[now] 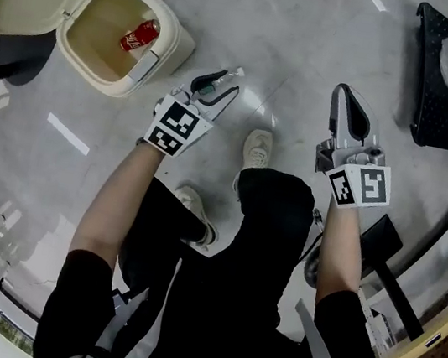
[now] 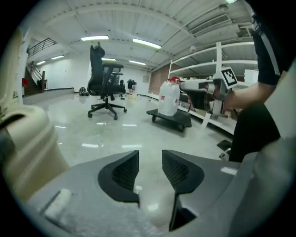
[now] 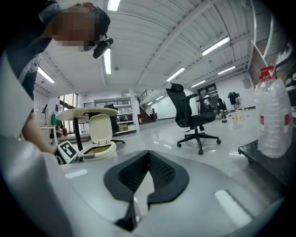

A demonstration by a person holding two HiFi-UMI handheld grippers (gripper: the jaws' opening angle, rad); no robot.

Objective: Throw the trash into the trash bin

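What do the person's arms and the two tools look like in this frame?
The left tool and right tool each have a light grey shell, black ribbed pads and a white cube with black square markers near the wrist. The person wears a black short-sleeved top; the forearms are bare. No cables show.

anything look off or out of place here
Nothing looks spilled or damaged. One oddity: a small clear plastic bottle sits between the parted jaws of the left hand-held gripper, which is beside the open cream plastic trash bin, not above its opening.
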